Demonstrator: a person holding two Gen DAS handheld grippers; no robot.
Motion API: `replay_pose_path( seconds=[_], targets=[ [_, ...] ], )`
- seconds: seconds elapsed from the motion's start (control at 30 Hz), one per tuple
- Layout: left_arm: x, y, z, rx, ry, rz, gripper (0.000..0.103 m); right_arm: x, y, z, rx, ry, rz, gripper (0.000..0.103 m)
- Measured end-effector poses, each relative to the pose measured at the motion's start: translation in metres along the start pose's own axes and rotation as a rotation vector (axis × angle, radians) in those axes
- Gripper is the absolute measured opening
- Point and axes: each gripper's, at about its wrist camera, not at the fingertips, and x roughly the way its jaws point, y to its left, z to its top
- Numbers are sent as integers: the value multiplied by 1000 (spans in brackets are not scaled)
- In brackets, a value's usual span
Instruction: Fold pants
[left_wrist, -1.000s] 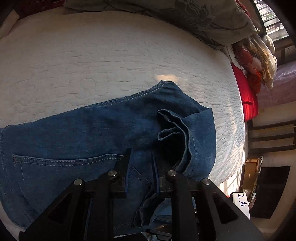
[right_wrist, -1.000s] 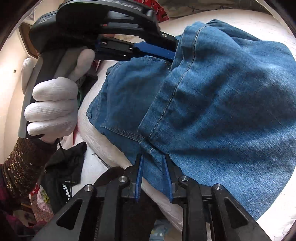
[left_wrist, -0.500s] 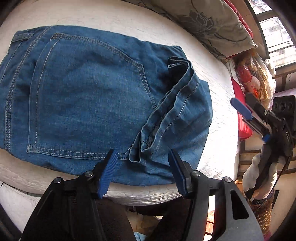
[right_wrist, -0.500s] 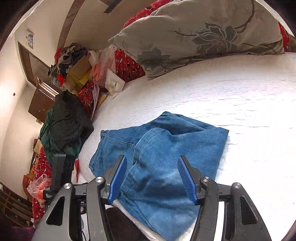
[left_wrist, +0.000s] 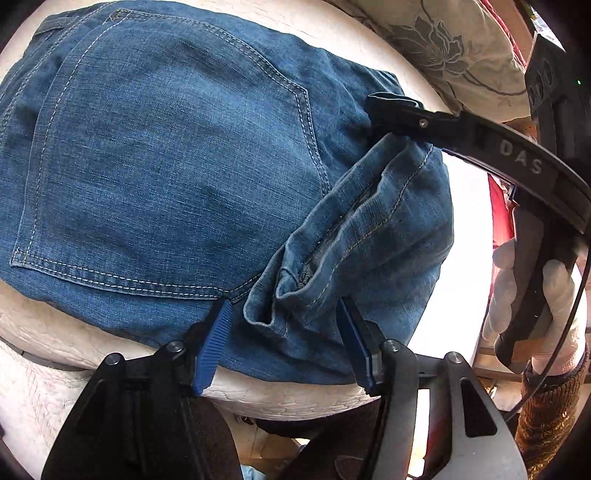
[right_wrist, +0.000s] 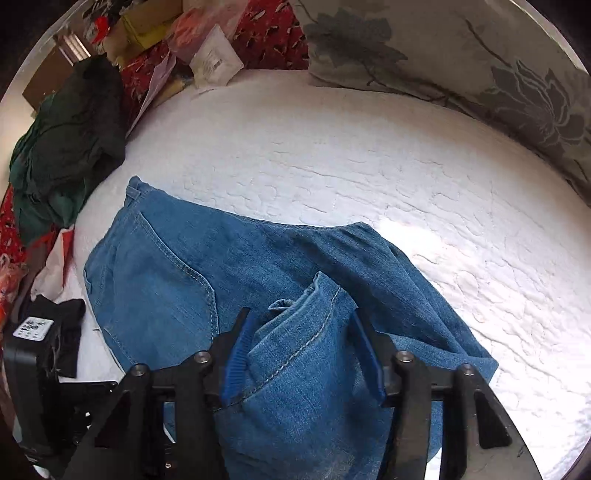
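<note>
Right claw (right_wrist: 301, 354) newly closing on jeans (right_wrist: 177, 280)

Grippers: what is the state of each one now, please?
Left gripper: open, around a bunched fold of the jeans.
Right gripper: closing on a jeans fold.

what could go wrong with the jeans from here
1. The right gripper is closing on a bunched hem fold of the jeans; it may pinch only some layers, so the rest could sag when lifted.
2. The left gripper is open around the rumpled cuff, holding nothing; a one-sided pull may skew the fold.
3. The jeans lie at the edge of the bed, so a tug could drag them off.
</note>
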Motion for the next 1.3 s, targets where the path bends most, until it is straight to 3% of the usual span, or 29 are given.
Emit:
replay_pose_path(
  seconds=[0.03, 0.1, 0.13, 0.2, 0.23, 0.3, 0.4, 0.47, 0.57, 0.6, 0.67, 0.7, 0.83, 0.93, 1.0, 1.03, 1.07, 1.13, 1.2, 1.3],
  targets=[
    [1, -3, -2, -5, -17, 9, 52, 2, 2, 0, -17, 12, -11, 14],
    [2, -4, -10, -10, -2, -5, 19, -5, 8, 3, -13, -28, 15, 14],
    [5, -3, -14, -32, 48, -54, 2, -13, 14, 5, -8, -69, 54, 14],
    [9, 2, -25, -82, 83, -84, 2, -13, 32, 5, -32, -89, 153, 14],
    [13, 4, -28, -91, 83, -65, 2, 2, 43, 7, -64, -37, 150, 17],
    [25, 14, -29, -153, 121, -82, 2, 33, 57, 6, -134, 59, 39, 20],
    [20, 22, -30, -209, 125, -123, 2, 25, 45, 8, -46, 53, 132, 29],
    [5, 20, -29, -190, 81, -116, 2, -3, 25, 9, 28, 1, 237, 45],
    [-14, 18, -24, -187, 10, -141, 7, -46, -12, 2, 98, -116, 218, 72],
    [-15, 16, -21, -188, -6, -148, 10, -55, -25, -3, 127, -140, 194, 72],
    [-15, 14, -11, -199, -22, -137, 29, -63, -50, -14, 175, -143, 153, 72],
    [-11, 12, -6, -209, -22, -135, 32, -65, -61, -19, 197, -142, 125, 72],
    [-4, 5, 19, -242, -18, -144, 33, -57, -88, -37, 258, -119, 69, 72],
    [-4, 17, 9, -253, -16, -87, 33, -38, -93, -42, 255, -95, 34, 72],
    [-1, 11, 10, -261, -23, -46, 33, -20, -92, -44, 247, -61, 12, 67],
    [-1, 8, 9, -254, -23, -4, 24, -13, -89, -45, 236, -51, 33, 36],
    [0, 4, 8, -250, -18, 41, 19, -11, -88, -44, 226, -60, 30, 21],
    [1, 11, -1, -276, 2, 78, 20, -21, -96, -46, 248, -147, 48, 18],
    [8, 18, -8, -316, 9, 70, 19, -12, -118, -53, 319, -132, 0, 18],
    [4, 15, -12, -299, 17, 80, 19, -14, -139, -61, 408, -133, 46, 20]
  ],
)
